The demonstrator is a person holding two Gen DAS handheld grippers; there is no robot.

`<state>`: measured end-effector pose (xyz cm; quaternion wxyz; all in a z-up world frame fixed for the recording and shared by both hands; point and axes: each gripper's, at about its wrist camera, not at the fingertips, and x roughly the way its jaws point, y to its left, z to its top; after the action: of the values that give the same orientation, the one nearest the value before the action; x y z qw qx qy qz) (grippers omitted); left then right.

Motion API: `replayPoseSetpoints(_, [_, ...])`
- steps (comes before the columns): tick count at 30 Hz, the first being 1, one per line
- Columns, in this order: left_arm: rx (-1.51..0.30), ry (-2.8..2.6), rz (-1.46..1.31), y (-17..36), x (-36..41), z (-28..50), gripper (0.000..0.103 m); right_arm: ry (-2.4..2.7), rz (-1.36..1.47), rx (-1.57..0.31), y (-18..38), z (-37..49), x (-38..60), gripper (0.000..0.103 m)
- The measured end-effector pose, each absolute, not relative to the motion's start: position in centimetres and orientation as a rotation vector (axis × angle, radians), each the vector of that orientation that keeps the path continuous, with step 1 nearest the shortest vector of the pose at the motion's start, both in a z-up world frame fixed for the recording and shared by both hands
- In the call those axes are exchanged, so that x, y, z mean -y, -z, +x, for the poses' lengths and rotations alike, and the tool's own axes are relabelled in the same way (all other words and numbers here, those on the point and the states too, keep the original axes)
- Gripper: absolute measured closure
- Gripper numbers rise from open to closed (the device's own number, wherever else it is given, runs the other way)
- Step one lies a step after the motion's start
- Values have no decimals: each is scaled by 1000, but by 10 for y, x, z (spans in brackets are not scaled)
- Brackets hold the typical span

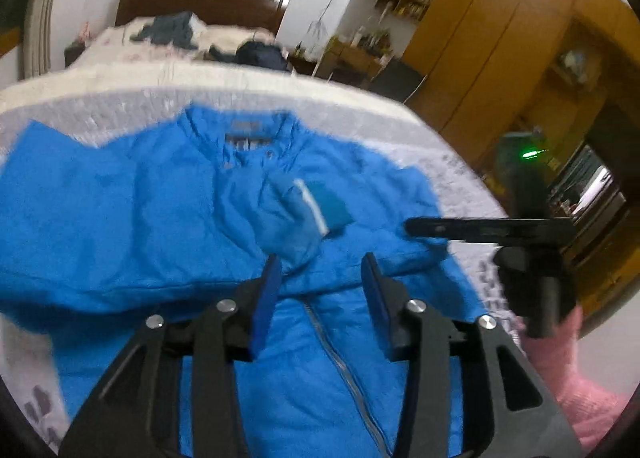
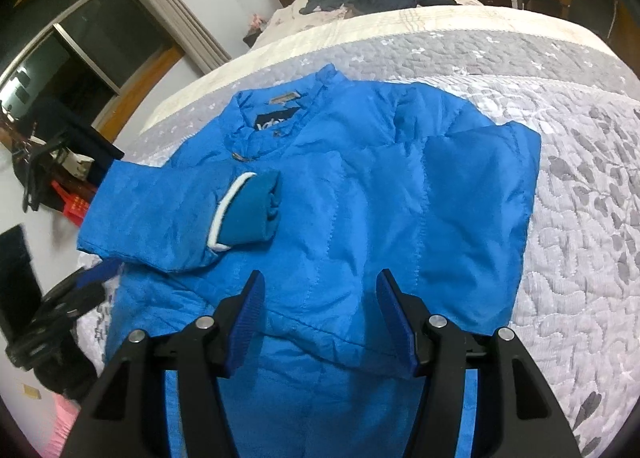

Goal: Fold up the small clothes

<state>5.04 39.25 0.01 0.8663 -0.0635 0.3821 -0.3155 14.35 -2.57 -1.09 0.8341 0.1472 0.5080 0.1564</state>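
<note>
1. Your blue jacket (image 2: 360,186) lies flat on the bed (image 2: 560,106), one cuffed sleeve (image 2: 180,210) folded across its chest.
2. Left claw (image 1: 320,270) released, hovering above it.
3. Right claw (image 2: 320,290) released too, empty.

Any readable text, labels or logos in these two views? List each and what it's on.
Nothing reads in full.
Dark label inside the jacket collar: pale letters, partly folded, not legible.
Small grey tag above it: too small to read.
Same labels in the left view: blurred.
Red item on the floor: faint marks, too small to read.
</note>
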Motion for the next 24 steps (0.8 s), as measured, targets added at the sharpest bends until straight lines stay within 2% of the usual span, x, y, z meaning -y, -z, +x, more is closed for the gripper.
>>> replayPoseSetpoints(1, [-761, 630, -114, -11, -400, 41, 51, -347, 324, -1077, 10, 144, 25, 44])
replayPoseSetpoints(7, [-665, 361, -58, -42, -454, 40, 39, -436, 357, -1116, 5, 156, 6, 43])
replayPoseSetpoints(17, [-824, 181, -105, 12, -493, 104, 39, -446, 400, -1245, 35, 219, -29, 44])
replayPoseSetpoints(21, [-844, 186, -117, 26, -497, 109, 39, -484, 430, -1253, 46, 230, -39, 62])
replayPoseSetpoints(23, [-839, 191, -127, 26, -499, 106, 39, -500, 417, -1239, 47, 231, -44, 73])
replayPoseSetpoints(24, [-836, 194, -135, 25, -501, 104, 39, -514, 426, -1232, 47, 231, -45, 84])
